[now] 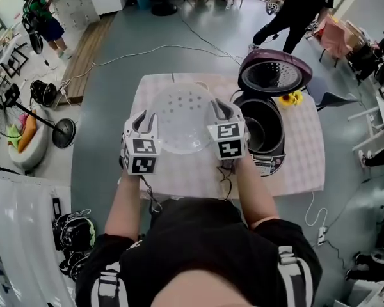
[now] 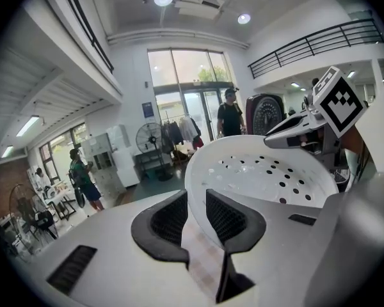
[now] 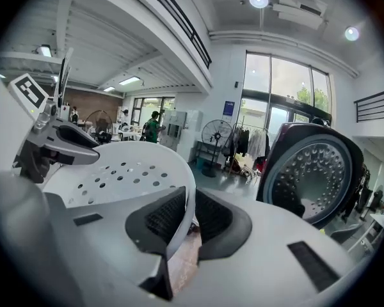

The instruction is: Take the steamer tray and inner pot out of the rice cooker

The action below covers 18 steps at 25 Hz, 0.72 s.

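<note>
The white perforated tray point(image 1: 182, 117) point(image 2: 262, 178) point(image 3: 115, 171) is held over the checked table point(image 1: 301, 165), just left of the cooker point(image 1: 269, 147). The left gripper point(image 1: 144, 120) point(image 2: 195, 216) pinches the tray's left rim between its pads, and the right gripper point(image 1: 223, 110) point(image 3: 189, 213) pinches the opposite rim the same way. The cooker's lid point(image 1: 272, 74) point(image 3: 313, 171) stands open, and the pot point(image 1: 259, 130) sits inside.

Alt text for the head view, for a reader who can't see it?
Seen from above, a person holds a white perforated steamer tray over a checked table, the left gripper and right gripper clamped on opposite sides of its rim. To the right stands the open rice cooker, inner pot inside.
</note>
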Each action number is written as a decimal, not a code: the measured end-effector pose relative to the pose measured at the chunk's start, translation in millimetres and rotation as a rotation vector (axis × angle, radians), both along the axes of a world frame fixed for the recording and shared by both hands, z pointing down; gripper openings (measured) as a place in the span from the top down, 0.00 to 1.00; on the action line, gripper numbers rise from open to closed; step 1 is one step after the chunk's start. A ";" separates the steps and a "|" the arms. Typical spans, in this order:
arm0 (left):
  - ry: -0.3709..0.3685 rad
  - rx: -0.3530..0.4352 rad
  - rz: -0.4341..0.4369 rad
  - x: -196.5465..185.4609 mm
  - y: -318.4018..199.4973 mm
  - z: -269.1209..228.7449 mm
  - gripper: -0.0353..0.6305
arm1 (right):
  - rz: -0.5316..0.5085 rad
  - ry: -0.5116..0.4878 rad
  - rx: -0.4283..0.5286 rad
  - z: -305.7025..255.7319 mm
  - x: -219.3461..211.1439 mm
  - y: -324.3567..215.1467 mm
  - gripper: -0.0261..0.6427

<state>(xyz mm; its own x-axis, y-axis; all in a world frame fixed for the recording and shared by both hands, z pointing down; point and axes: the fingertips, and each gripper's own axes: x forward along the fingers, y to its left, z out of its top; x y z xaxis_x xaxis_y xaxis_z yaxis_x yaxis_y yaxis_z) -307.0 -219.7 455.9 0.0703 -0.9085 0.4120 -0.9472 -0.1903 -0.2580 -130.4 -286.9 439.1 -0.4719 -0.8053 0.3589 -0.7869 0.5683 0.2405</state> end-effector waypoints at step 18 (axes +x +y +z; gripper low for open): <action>0.237 -0.161 -0.006 -78.3 -16.0 95.3 0.84 | 0.052 0.009 -0.209 101.3 -75.4 -14.3 0.90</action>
<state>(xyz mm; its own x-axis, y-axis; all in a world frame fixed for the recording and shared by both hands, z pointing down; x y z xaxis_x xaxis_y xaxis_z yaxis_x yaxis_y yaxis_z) -385.3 -235.7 551.2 0.1768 -0.8333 0.5237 -0.9787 -0.2051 0.0041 -205.8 -301.3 540.4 -0.4278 -0.7359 0.5248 -0.8147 0.5654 0.1287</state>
